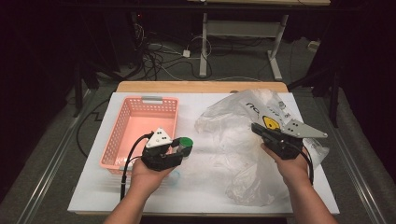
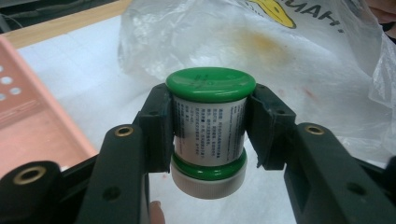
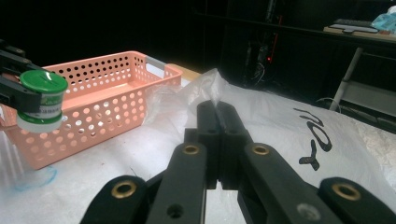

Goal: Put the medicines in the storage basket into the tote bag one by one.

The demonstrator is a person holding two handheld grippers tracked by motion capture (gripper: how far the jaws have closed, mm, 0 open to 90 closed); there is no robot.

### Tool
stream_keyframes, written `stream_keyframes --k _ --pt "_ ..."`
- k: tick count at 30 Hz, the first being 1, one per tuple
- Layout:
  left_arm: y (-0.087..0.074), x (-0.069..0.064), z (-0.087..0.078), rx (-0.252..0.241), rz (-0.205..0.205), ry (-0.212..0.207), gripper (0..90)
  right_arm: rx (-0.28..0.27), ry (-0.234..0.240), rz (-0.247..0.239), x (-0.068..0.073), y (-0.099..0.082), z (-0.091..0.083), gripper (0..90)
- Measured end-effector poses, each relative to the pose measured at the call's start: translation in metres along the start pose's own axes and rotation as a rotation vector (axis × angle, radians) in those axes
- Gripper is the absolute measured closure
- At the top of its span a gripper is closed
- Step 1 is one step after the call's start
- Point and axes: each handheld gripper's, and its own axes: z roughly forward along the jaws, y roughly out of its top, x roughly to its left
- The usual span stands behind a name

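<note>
My left gripper is shut on a small round bottle with a green end up, a white printed label and a white cap below. It holds the bottle above the white table cover, just right of the pink perforated basket. The jaws press on the label from both sides. My right gripper is shut on a raised fold of the clear plastic bag, which bears black lettering and a yellow mark. The bag lies crumpled across the right half of the table. The right gripper sits at its right side.
The pink basket has a grey handle at its far end and nothing in it. The white cover spans the table, with a wooden edge at the back. Behind the table stand desk legs and floor cables.
</note>
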Motion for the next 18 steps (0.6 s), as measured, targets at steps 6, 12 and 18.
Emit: stream_keyframes --k 6,12,18 --pt "0.003 -0.006 0.012 0.002 0.004 -0.019 53.8 -0.001 0.002 -0.006 0.000 0.000 0.001 90.0" --pt "0.006 -0.012 0.023 0.004 0.012 -0.036 53.8 0.000 0.000 -0.007 0.001 0.000 0.000 90.0" --pt "0.010 -0.019 0.034 0.004 0.022 -0.051 53.8 0.000 0.001 -0.006 0.002 0.001 0.000 90.0"
